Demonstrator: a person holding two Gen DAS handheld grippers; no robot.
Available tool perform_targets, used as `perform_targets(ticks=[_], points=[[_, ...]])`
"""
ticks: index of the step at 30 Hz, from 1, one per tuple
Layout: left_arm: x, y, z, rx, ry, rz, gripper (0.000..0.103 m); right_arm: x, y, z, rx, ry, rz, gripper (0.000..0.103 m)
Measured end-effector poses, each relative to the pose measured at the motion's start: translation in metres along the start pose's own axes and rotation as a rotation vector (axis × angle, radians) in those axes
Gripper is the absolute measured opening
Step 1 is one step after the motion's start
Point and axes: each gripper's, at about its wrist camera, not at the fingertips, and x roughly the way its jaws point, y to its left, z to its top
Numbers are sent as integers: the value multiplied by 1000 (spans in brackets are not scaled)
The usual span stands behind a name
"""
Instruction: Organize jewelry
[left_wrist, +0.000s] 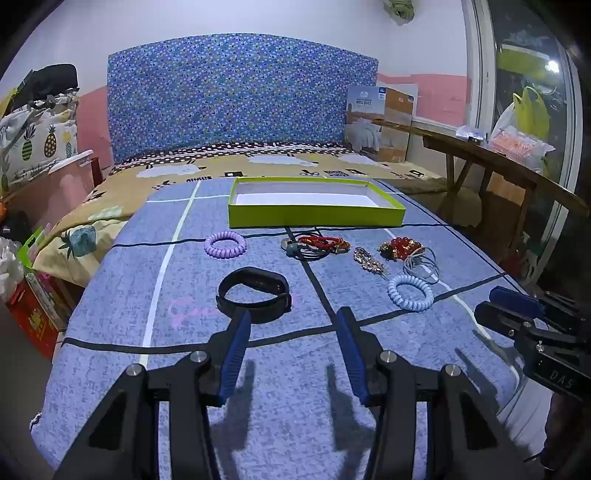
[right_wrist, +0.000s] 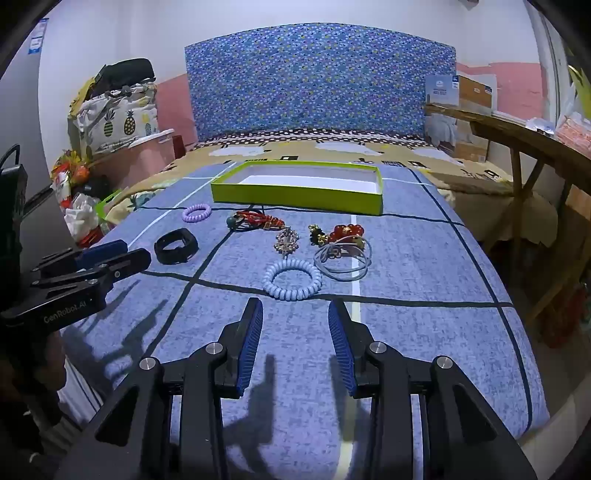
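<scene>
In the left wrist view, the right gripper (left_wrist: 517, 306) entered at three o'clock with its body cut off by the picture's edge, and its jaw gap could not be read there. The far inner wall of the green box (left_wrist: 314, 218) was hidden behind its near wall. The red cord tangle (left_wrist: 321, 245) overlapped the dark loops, so separate pieces could not be told apart. In the right wrist view, the left gripper (right_wrist: 110, 258) at nine o'clock was likewise cropped. The print on the cardboard carton (right_wrist: 458, 92) was too small to read.
</scene>
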Motion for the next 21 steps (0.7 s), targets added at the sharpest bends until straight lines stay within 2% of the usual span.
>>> perform_targets(ticks=[21], points=[[-4, 2, 3, -15, -9, 19, 50, -1, 0, 1, 2, -17, 4, 38]])
